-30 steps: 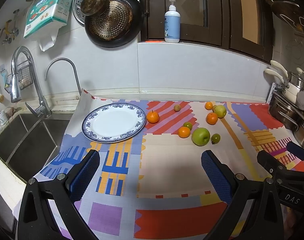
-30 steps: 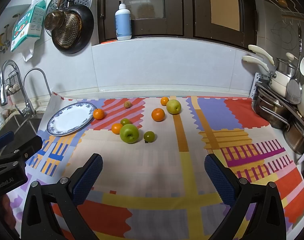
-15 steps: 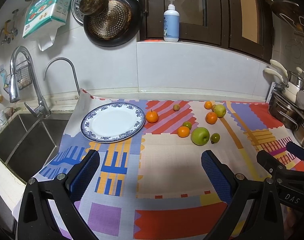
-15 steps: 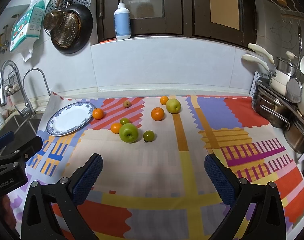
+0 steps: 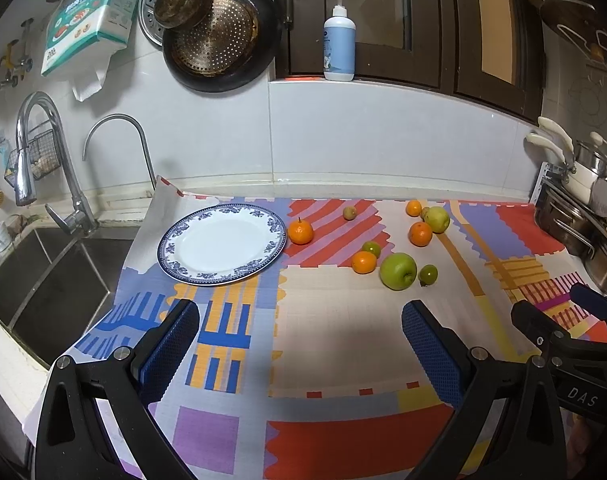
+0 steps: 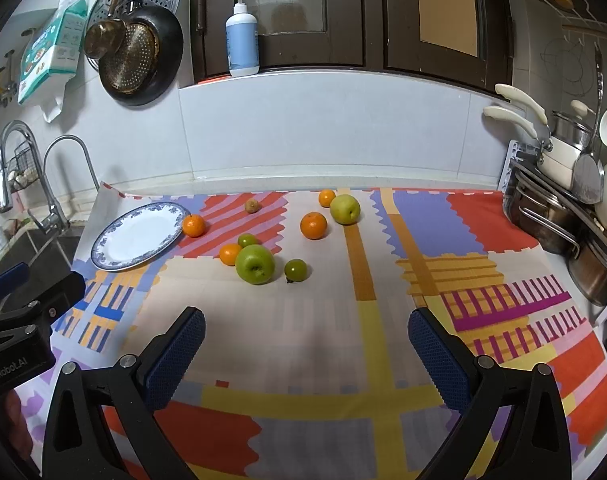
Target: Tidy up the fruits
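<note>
1. Nine fruits lie loose on the patterned mat that covers the worktop, and none of them is on the blue-rimmed plate. Compared with one second ago almost nothing has changed: the fruits and the plate keep the same places, and both views have only shifted a very little.
2. Left tongs are released, spread wide with nothing between the blue pads, and they hang above the mat, on the near side of the plate.
3. Right tongs are also released and empty, well apart from the plate on its right.
4. One orange sits just beside the right rim of the plate. Further right of the plate are the big green apple, a small green fruit and the yellow-green apple.
5. My judgement: the task has not really started. No fruit is taken, so the first reach is not yet made, probably toward the orange nearest the plate.
</note>
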Demonstrator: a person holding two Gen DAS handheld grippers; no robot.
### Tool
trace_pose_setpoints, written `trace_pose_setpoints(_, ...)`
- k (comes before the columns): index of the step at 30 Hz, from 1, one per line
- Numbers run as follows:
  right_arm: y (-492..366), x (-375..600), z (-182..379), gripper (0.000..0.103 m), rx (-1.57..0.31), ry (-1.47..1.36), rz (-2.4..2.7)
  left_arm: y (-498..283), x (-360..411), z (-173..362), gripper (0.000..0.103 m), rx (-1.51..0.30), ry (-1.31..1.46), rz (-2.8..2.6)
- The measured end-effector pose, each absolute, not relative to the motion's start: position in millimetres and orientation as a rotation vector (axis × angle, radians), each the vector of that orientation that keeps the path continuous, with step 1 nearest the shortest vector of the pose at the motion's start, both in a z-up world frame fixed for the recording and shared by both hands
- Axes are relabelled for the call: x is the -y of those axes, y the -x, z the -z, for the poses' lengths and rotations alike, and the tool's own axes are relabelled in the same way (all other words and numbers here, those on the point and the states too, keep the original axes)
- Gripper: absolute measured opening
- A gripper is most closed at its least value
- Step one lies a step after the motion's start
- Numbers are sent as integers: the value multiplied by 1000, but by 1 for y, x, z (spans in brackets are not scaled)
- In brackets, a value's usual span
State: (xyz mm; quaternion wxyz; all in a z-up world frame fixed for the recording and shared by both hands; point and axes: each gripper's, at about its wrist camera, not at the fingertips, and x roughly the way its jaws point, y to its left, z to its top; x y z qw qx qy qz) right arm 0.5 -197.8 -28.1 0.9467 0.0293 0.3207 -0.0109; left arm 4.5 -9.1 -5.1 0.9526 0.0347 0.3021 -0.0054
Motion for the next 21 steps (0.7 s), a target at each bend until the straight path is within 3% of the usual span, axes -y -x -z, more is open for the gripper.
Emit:
trace_pose_setpoints(10, -6, 201, 33, 102, -674, -59, 21, -15, 13, 11, 103, -675, -103, 52)
trace_pose_setpoints(21, -39, 209, 22, 97, -644, 34, -41, -44, 39, 12, 89, -585, -179, 191)
